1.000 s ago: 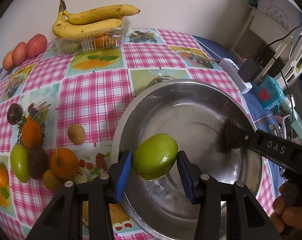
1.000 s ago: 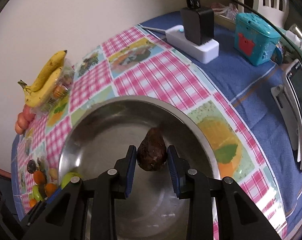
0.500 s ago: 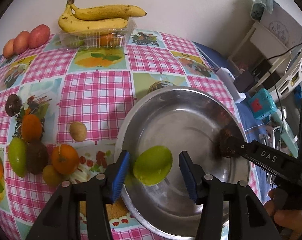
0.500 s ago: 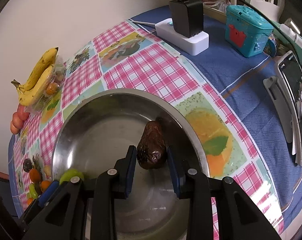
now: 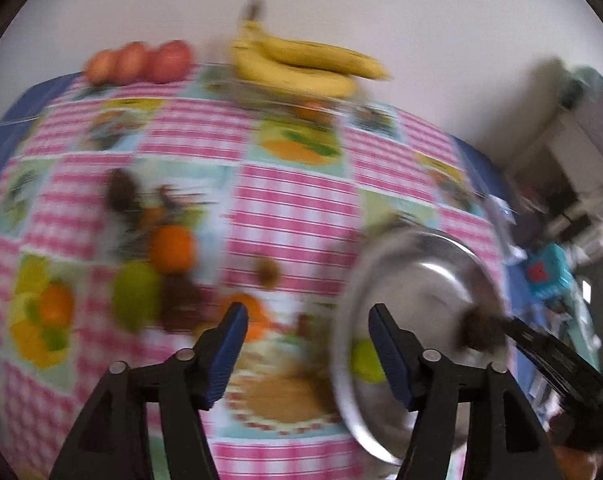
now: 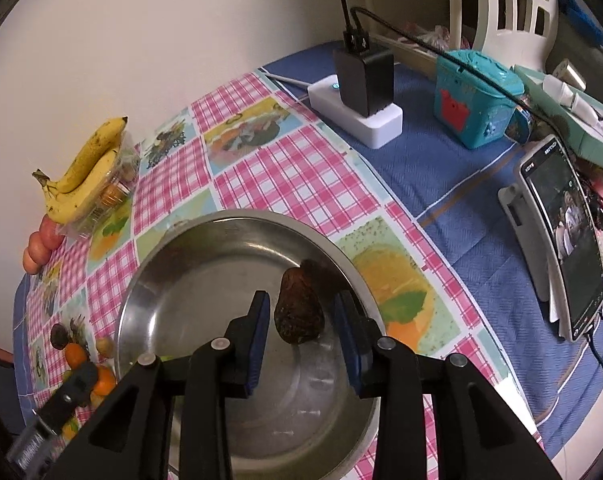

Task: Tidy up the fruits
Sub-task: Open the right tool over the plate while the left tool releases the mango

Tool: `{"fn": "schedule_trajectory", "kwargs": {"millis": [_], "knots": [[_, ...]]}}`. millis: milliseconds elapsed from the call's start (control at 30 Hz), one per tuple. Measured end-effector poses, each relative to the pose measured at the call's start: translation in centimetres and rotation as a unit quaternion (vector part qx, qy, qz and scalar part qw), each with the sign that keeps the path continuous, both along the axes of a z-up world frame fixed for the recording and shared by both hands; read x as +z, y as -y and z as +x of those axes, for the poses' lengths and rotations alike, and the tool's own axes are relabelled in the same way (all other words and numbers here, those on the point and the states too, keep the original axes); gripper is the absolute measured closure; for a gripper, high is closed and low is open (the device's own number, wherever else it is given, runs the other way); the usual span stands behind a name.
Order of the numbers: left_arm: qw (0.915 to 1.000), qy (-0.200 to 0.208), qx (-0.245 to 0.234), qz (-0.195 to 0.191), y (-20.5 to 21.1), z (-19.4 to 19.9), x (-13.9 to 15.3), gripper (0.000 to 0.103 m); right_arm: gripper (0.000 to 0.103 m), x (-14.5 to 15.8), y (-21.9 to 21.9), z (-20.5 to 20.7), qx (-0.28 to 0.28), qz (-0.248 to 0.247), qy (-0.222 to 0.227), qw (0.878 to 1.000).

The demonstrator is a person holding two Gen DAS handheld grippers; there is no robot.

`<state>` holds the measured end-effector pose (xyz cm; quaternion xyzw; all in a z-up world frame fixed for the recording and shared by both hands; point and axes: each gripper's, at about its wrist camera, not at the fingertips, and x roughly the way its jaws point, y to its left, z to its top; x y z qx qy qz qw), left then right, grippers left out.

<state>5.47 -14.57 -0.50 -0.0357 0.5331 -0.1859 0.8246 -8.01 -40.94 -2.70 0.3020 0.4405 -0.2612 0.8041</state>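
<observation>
Right gripper fingers spread wide, astride brown avocado lying free in steel bowl. Left gripper fingers wide apart, empty. Avocado likely soft, bruisable; grip broad belly gently.

The left wrist camera is looking, blurred, from above across the checked tablecloth toward the wall. The right wrist camera is looking closely down into the steel bowl, which both views are sharing.

Dark wrinkled avocado and green fruit lie in steel bowl.
</observation>
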Motion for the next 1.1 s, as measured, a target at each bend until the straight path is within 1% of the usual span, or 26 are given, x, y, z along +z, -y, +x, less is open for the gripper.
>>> {"fn": "schedule_trajectory", "kwargs": {"millis": [67, 100, 133, 167, 233, 267, 300, 333, 400, 467, 567, 633, 733, 933, 1033, 1100], "knots": [[0.9993, 0.002, 0.033, 0.019, -1.7, 0.6, 0.2, 0.030, 0.068, 0.1, -0.4, 0.1, 0.006, -0.003, -0.001, 1.000], [0.9984, 0.004, 0.050, 0.026, -2.6, 1.0, 0.2, 0.026, 0.062, 0.2, -0.6, 0.2, 0.010, -0.004, -0.002, 1.000], [0.9976, 0.005, 0.062, 0.032, -3.3, 1.1, 0.2, 0.020, 0.052, 0.2, -0.9, 0.3, 0.015, -0.004, -0.002, 1.000], [0.9962, 0.008, 0.078, 0.039, -4.3, 1.4, 0.3, 0.018, 0.049, 0.2, -1.2, 0.4, 0.022, -0.003, 0.001, 1.000], [0.9935, 0.014, 0.101, 0.050, -5.8, 1.8, 0.4, 0.009, 0.048, 0.3, -1.8, 0.7, 0.032, -0.001, 0.005, 0.999], [0.9919, 0.017, 0.113, 0.054, -6.6, 2.1, 0.5, 0.007, 0.047, 0.4, -2.2, 0.9, 0.036, -0.001, 0.006, 0.999], [0.9898, 0.022, 0.128, 0.058, -7.5, 2.2, 0.7, 0.004, 0.042, 0.4, -2.5, 1.0, 0.038, -0.003, 0.005, 0.999], [0.9882, 0.025, 0.139, 0.058, -8.3, 2.3, 0.8, 0.002, 0.033, 0.5, -3.0, 1.3, 0.045, -0.005, 0.006, 0.999], [0.9859, 0.029, 0.155, 0.056, -9.4, 2.3, 1.1, 0.001, 0.025, 0.8, -4.0, 1.7, 0.060, -0.011, 0.010, 0.998], [0.9832, 0.033, 0.171, 0.054, -10.7, 2.3, 1.3, 0.001, 0.025, 1.0, -5.0, 2.3, 0.076, -0.015, 0.011, 0.997], [0.9786, 0.042, 0.192, 0.063, -12.3, 2.1, 1.8, 0.000, 0.023, 0.9, -6.5, 3.2, 0.098, -0.021, 0.009, 0.995], [0.9758, 0.047, 0.204, 0.064, -13.4, 1.9, 2.1, 0.000, 0.018, 0.7, -7.5, 3.7, 0.114, -0.025, 0.007, 0.993], [0.9732, 0.053, 0.215, 0.062, -14.8, 1.7, 2.5, 0.000, 0.013, 0.7, -9.0, 4.2, 0.137, -0.037, 0.009, 0.990], [0.9671, 0.069, 0.238, 0.056, -17.4, 1.9, 2.8, 0.000, 0.011, 0.9, -11.5, 4.8, 0.166, -0.059, 0.029, 0.984], [0.9662, 0.078, 0.240, 0.053, -18.3, 2.2, 3.1, 0.000, 0.011, 1.0, -12.8, 5.1, 0.175, -0.074, 0.036, 0.981], [0.9661, 0.087, 0.238, 0.048, -19.0, 2.4, 3.2, 0.000, 0.011, 1.2, -13.4, 5.3, 0.179, -0.073, 0.045, 0.980]]}}
